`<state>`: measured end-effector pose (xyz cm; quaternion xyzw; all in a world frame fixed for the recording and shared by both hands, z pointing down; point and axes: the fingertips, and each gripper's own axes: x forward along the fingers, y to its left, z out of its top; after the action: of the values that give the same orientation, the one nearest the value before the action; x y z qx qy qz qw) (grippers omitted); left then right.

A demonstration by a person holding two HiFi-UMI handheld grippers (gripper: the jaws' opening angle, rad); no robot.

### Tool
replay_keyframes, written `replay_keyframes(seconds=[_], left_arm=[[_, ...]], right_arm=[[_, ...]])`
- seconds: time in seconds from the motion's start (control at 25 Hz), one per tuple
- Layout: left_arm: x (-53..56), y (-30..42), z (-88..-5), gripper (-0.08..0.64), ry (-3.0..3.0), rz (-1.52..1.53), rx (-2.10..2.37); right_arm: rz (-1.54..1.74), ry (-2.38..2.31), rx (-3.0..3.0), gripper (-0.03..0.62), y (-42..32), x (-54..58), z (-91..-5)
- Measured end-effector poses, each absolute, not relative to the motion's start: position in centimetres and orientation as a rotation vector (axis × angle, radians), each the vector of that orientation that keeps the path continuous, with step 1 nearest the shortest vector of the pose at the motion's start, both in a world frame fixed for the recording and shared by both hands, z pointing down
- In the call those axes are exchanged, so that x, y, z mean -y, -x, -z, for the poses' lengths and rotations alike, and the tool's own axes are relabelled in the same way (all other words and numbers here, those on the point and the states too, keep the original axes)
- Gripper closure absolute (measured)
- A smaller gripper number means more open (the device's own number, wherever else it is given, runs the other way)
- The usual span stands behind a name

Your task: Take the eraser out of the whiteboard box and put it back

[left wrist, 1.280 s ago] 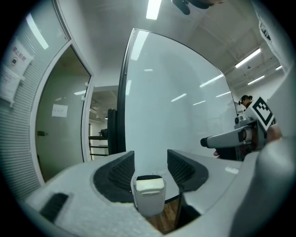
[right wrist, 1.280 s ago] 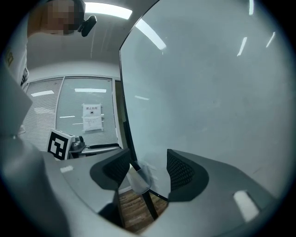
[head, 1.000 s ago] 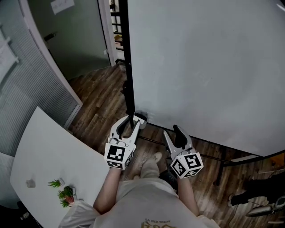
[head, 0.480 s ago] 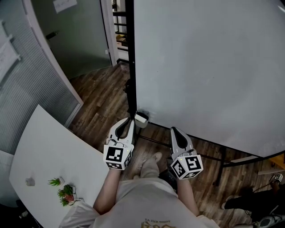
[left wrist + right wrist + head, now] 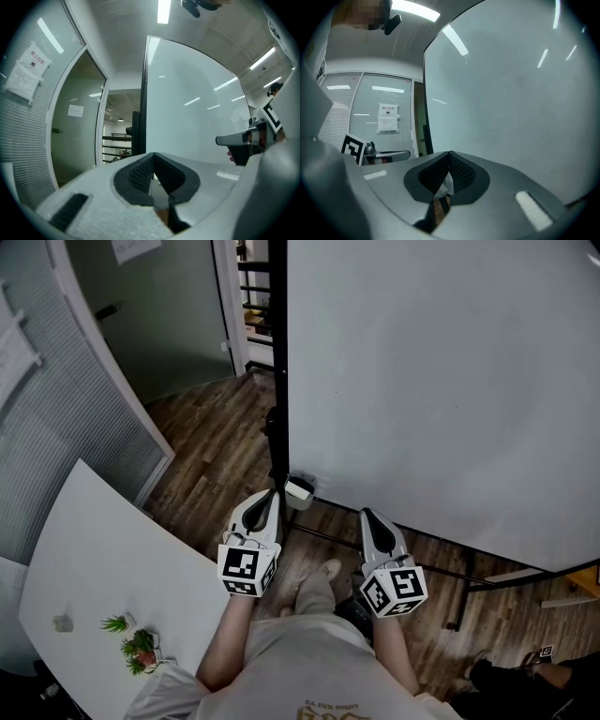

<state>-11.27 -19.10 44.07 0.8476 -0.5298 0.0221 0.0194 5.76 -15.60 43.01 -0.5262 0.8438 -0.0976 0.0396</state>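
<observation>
The whiteboard fills the view ahead. The left gripper has just closed, its jaws together on nothing. The right gripper is likewise pinched together and empty. The small box sits at the board's bottom corner, just beside the left tips (the eraser cannot be made out).

Before you the whiteboard, box at its lower left corner, your left gripper just beside the box, right gripper further right, table at your left, plants on it.
</observation>
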Motion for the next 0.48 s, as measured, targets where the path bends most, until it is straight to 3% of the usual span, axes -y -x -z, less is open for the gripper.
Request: replay_keyframes(seconds=[0.48], left_arm=[[19.35, 11.62, -44.65, 0.564, -2.617, -0.082, 1.638]], right_arm=[[0.307, 1.616, -2.619, 0.581, -5.24, 15.75, -43.47]])
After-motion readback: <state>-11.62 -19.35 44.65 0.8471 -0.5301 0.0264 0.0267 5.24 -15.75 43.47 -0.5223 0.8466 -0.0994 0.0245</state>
